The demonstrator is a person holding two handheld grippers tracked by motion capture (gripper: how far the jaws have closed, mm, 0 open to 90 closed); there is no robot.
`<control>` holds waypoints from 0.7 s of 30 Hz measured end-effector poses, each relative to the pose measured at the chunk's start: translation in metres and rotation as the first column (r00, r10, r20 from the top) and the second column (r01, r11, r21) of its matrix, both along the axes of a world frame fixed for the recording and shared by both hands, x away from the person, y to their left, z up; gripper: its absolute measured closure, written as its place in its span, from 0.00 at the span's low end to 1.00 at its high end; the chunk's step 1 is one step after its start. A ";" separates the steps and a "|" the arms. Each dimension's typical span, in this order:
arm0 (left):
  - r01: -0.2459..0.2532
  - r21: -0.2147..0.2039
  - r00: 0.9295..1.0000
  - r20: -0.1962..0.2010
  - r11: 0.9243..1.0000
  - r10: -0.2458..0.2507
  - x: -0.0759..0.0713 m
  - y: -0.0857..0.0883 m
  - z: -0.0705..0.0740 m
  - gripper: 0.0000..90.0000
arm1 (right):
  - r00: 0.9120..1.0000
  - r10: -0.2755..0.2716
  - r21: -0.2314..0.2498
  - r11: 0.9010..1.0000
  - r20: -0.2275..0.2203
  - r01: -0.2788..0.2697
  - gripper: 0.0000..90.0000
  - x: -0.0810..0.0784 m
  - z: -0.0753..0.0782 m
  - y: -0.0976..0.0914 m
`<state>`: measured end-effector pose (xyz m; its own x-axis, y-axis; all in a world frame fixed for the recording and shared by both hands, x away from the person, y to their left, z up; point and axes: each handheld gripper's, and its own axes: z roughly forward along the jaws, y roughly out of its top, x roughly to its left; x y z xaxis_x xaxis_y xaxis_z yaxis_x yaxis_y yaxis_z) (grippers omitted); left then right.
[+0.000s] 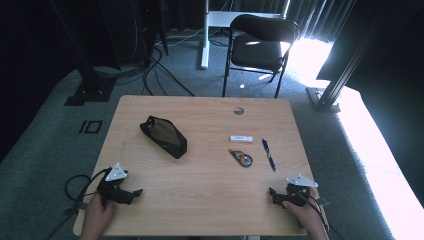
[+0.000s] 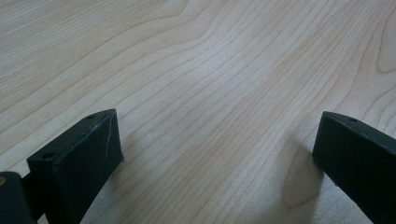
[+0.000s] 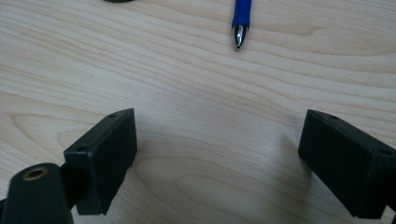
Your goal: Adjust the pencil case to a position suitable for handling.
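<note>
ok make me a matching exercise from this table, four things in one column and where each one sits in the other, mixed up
Things:
1. black pouch
2. blue pen
3. white stick
4. right gripper

Places:
A. near edge of the table, jaws open, nothing between them
B. left half, lying at a slant
C. farthest right of the small things
D. just left of the pen's far end

Pairs: 1-B, 2-C, 3-D, 4-A

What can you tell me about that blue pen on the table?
The pen is slim, with a dark blue barrel and a shiny metal tip, plastic by the look of it. It lies flat on the wooden table, right of the middle, tip toward the person. Nothing touches it; the right gripper sits open just short of it.
</note>
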<state>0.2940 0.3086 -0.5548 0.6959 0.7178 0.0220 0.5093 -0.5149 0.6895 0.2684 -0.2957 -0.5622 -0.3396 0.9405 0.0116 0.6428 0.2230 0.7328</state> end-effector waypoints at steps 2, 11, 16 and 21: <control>0.000 0.000 1.000 0.000 1.000 0.000 0.000 0.000 0.000 0.02 | 1.000 0.001 0.000 1.000 0.000 -0.001 0.12 0.000 0.000 0.000; 0.000 -0.001 1.000 0.000 1.000 0.000 0.000 0.000 0.000 0.02 | 1.000 -0.019 0.033 0.999 0.000 0.019 0.14 0.000 0.001 0.000; 0.031 0.001 1.000 0.001 1.000 -0.031 -0.002 0.000 0.000 0.02 | 0.999 -0.024 0.062 0.998 0.033 0.022 0.14 0.003 0.009 0.009; 0.030 0.000 1.000 0.001 1.000 -0.030 -0.002 0.000 0.000 0.02 | 0.998 -0.007 0.075 0.997 0.056 0.003 0.14 0.008 0.018 0.021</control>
